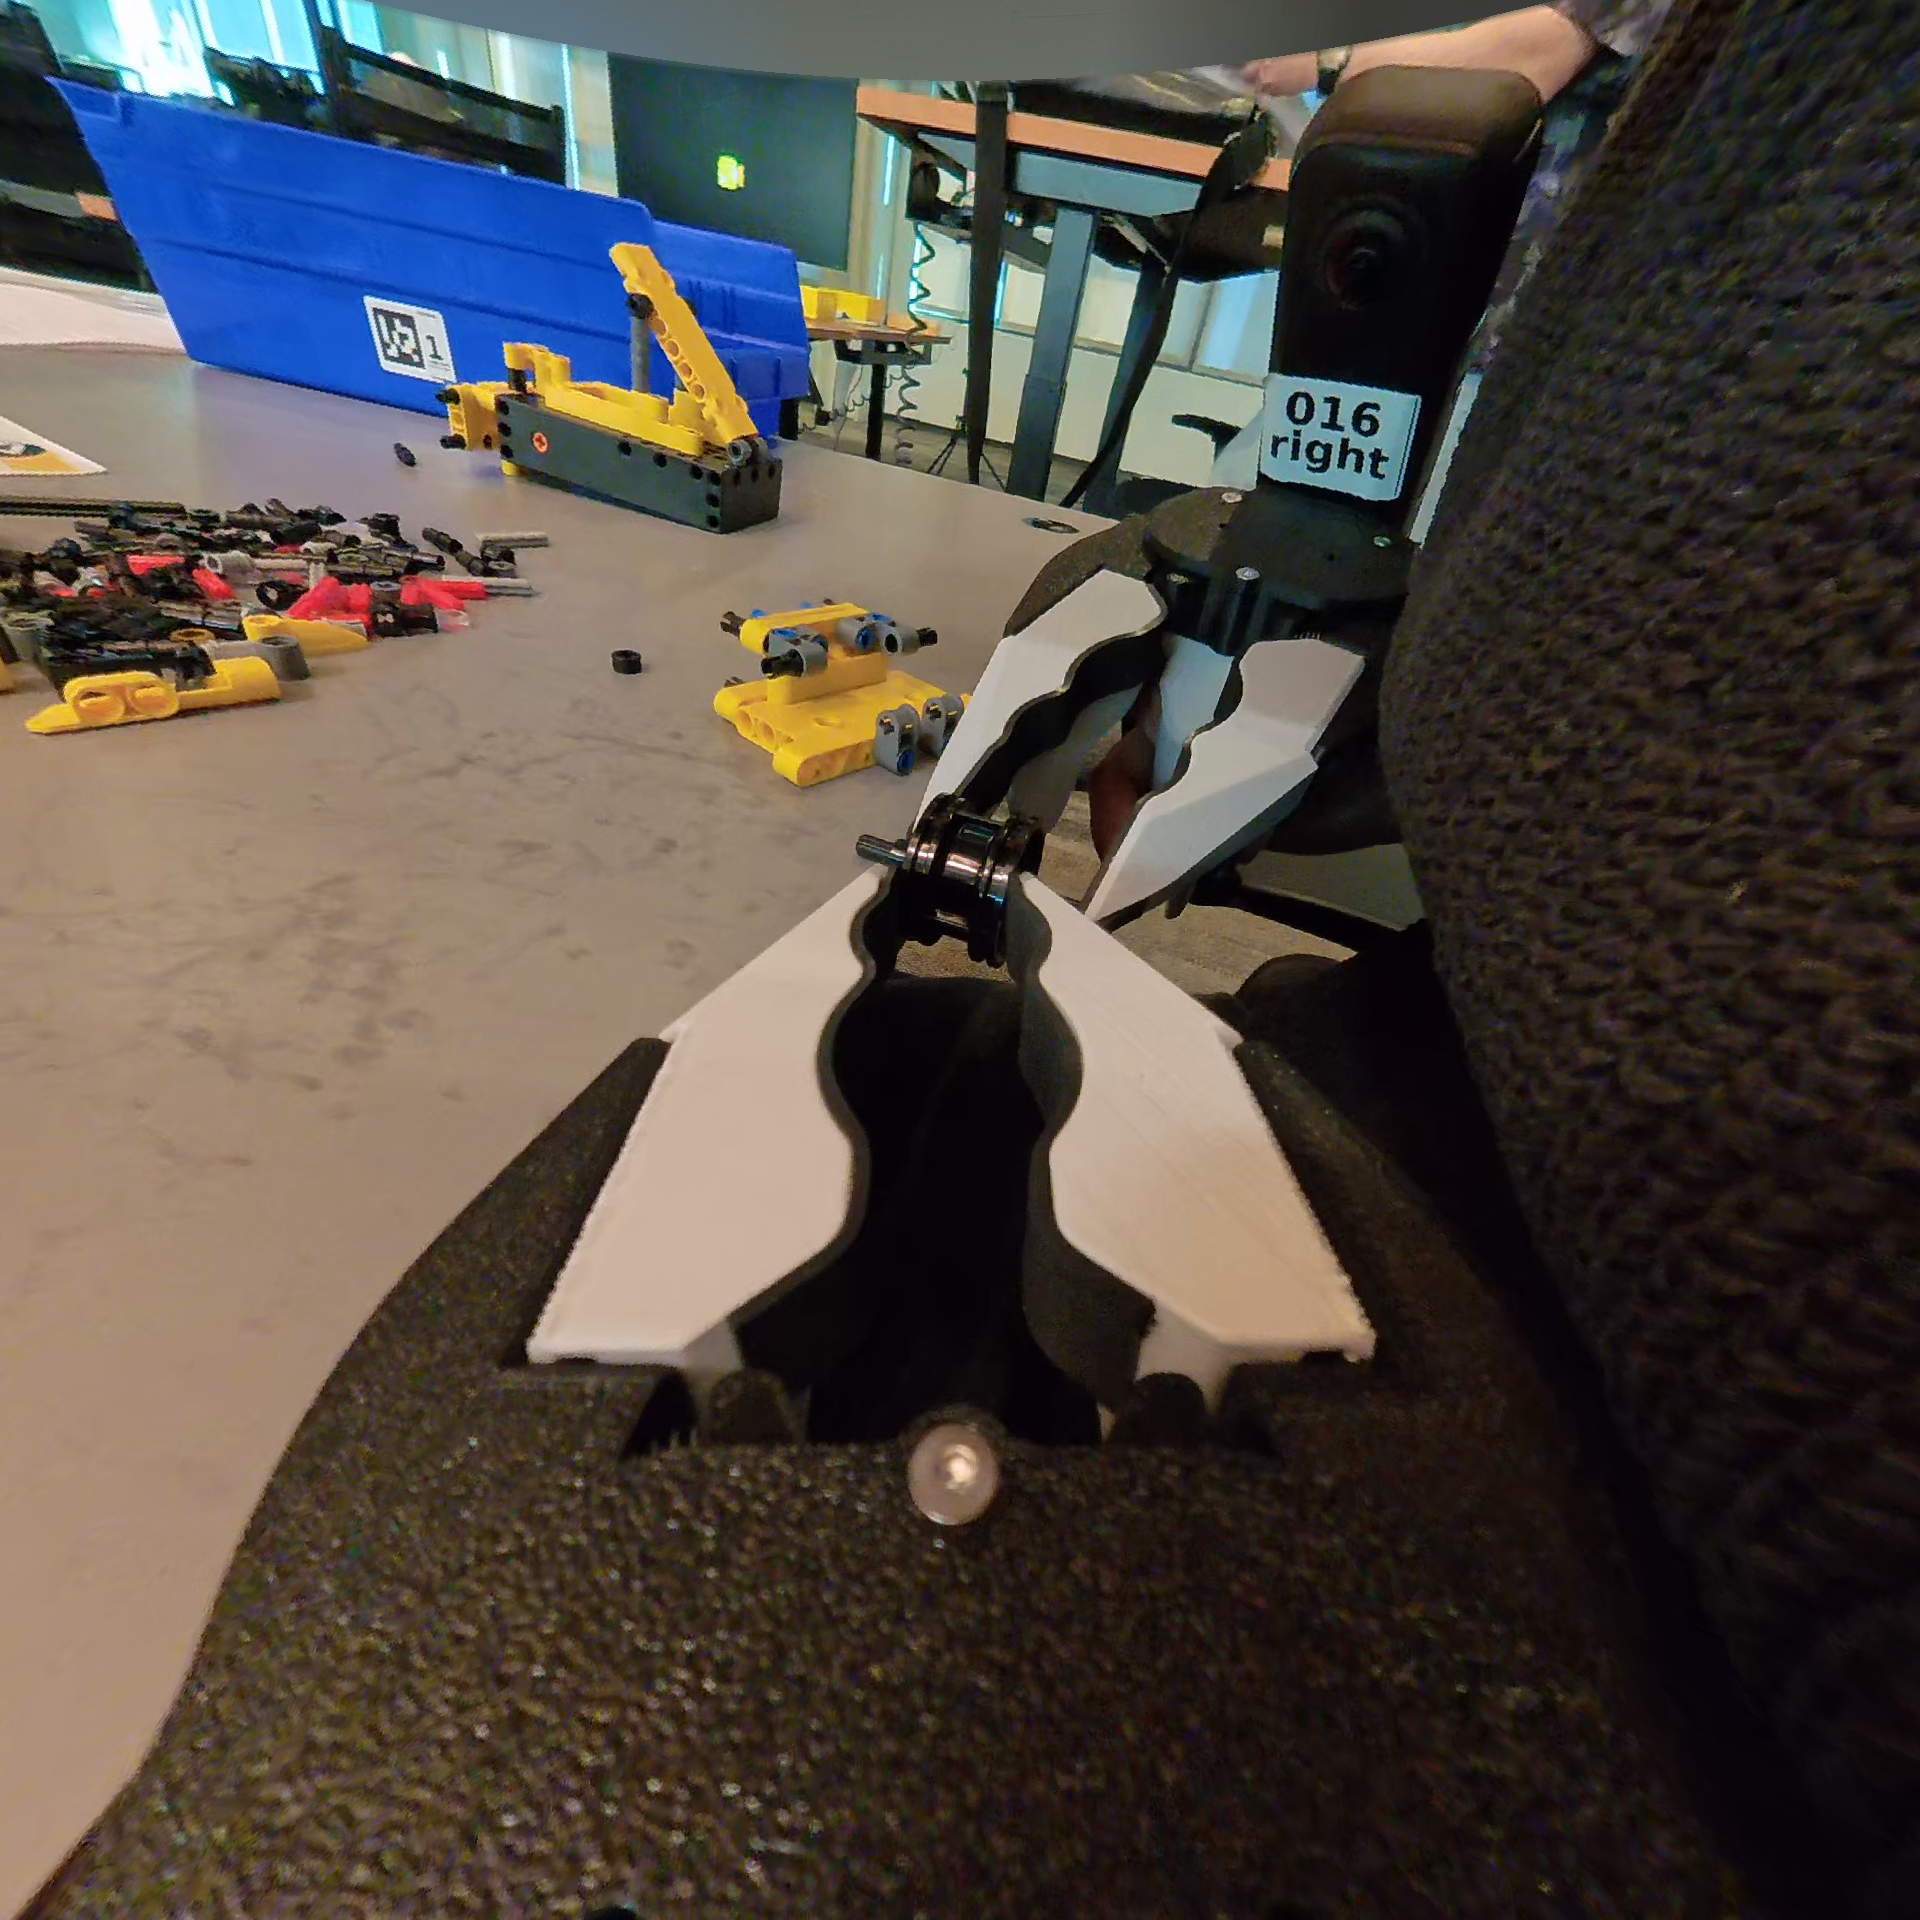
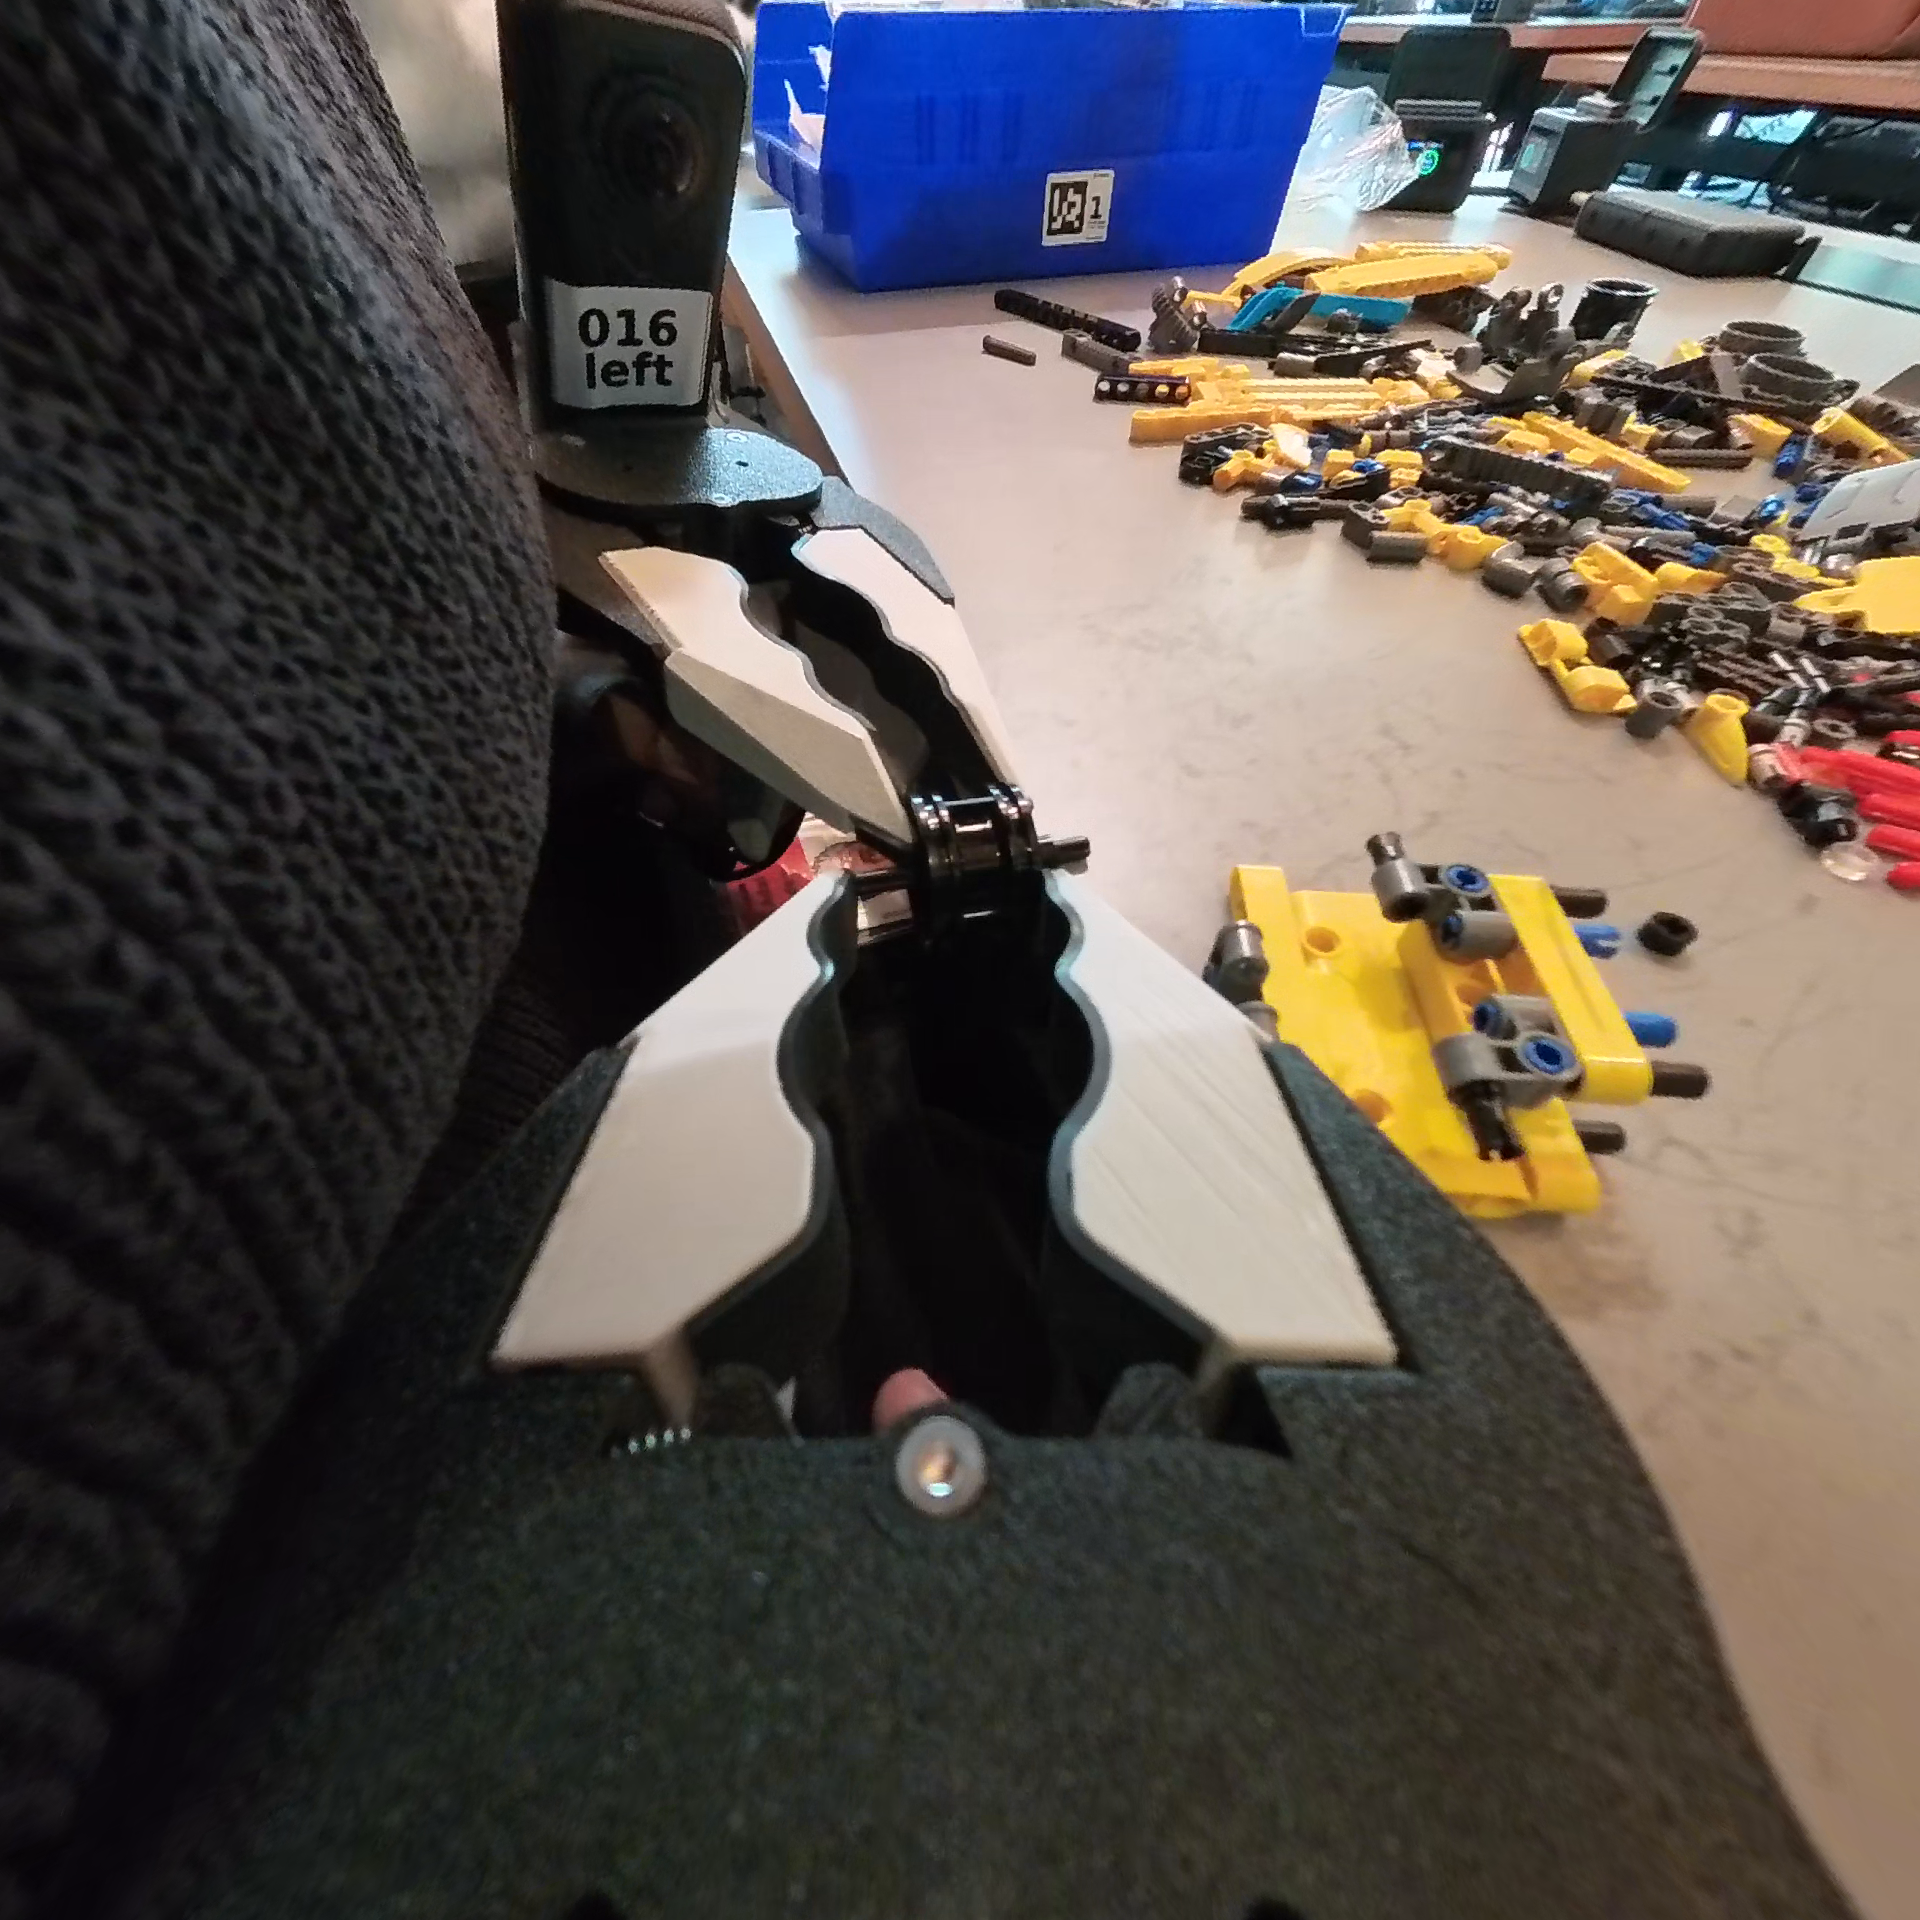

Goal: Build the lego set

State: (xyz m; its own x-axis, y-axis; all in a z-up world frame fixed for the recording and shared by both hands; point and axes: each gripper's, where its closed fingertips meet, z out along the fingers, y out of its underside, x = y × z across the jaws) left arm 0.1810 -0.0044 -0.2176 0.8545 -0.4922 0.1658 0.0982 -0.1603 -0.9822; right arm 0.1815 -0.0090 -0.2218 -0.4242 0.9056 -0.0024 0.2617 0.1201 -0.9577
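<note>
Above the surface (image 2: 1143, 644) edge: your left gripper (image 1: 951, 883) and right gripper (image 2: 951, 862) fingers both closed on one small black wheel w/ axle pin (image 1: 961, 873), held off surface. Yellow sub-assy (image 2: 1455, 1049) lies just beside; loose-parts pile (image 2: 1610, 499) and blue bin (image 2: 1029, 135) further back.

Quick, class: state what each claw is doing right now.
Left claw: shut on the black pulley wheel.
Right claw: shut on the same wheel; both grip it above the table.
</note>
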